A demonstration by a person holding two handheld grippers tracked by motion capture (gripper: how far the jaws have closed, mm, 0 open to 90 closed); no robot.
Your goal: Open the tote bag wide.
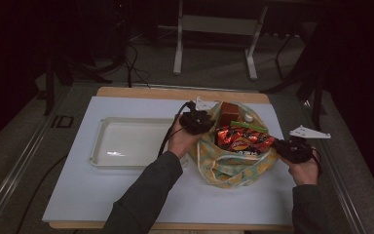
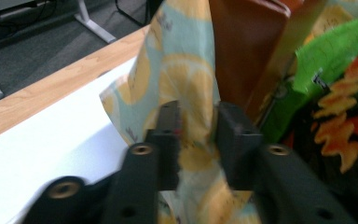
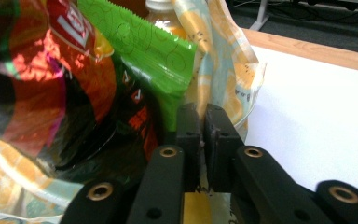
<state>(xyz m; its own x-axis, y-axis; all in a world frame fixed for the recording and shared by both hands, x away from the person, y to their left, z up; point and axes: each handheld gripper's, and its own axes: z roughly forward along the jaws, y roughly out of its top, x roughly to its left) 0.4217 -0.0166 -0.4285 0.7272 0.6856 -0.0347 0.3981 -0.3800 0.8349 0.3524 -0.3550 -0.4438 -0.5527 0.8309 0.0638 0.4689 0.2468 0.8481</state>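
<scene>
Lemon-print cloth bag [image 1: 233, 168] sits mid-bench, right of the empty white tray [image 1: 126, 141]. Left gripper [image 2: 196, 128] jaws pinch a fold of the bag's rim; right gripper [image 3: 200, 123] jaws clamp the opposite rim. Advice: pull both rims apart evenly, keeping the chip packet [image 1: 243, 139] from spilling. Free bench [image 1: 126, 195] lies toward the near edge.

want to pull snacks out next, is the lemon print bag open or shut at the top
Open. The lemon print bag gapes at its mouth, held apart at both rims by the left tongs and right tongs, with the red chip packet showing inside.
</scene>
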